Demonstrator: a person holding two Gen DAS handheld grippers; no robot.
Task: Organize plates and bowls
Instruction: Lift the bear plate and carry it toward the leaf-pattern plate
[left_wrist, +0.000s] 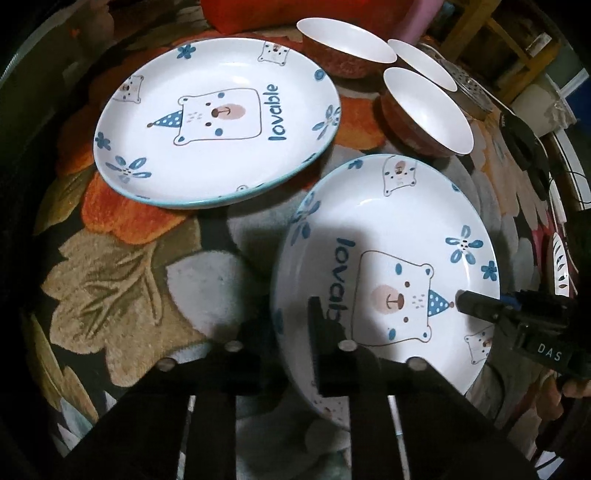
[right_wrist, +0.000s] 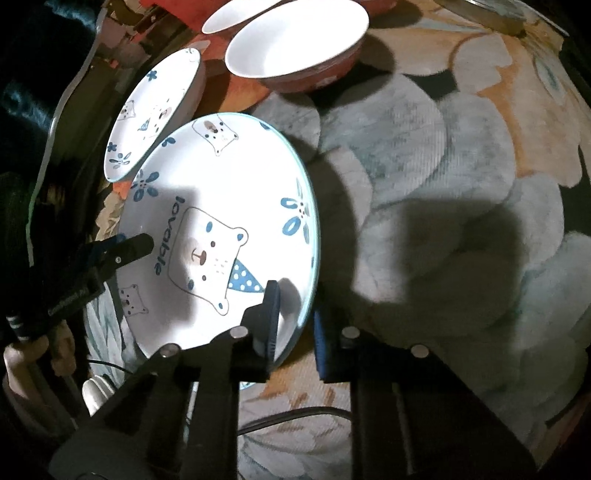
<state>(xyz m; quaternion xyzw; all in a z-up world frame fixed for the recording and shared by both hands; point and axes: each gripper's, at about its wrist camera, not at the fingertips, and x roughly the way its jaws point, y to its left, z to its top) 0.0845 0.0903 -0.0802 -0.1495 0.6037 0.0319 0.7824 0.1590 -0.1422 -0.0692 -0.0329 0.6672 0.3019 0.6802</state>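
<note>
Two white plates with a bear print and the word "lovable" lie on a floral cloth. Both grippers hold the near plate (left_wrist: 388, 266) (right_wrist: 221, 206). My left gripper (left_wrist: 291, 325) is shut on its left rim, one finger inside the plate and the other outside. My right gripper (right_wrist: 295, 306) is shut on the opposite rim, with its blue pad outside the edge. Each view shows the other gripper's finger on the plate. The far plate (left_wrist: 218, 122) (right_wrist: 155, 110) lies flat behind. Three red-brown bowls with white insides (left_wrist: 347, 40) (left_wrist: 421, 62) (left_wrist: 428, 107) stand beyond the plates.
The floral cloth (left_wrist: 122, 280) covers the table. A perforated metal piece (left_wrist: 469, 88) and black objects (left_wrist: 524, 144) lie at the right edge. A dark cable (right_wrist: 288, 417) runs under the right gripper. A hand (right_wrist: 26, 354) holds the left gripper's handle.
</note>
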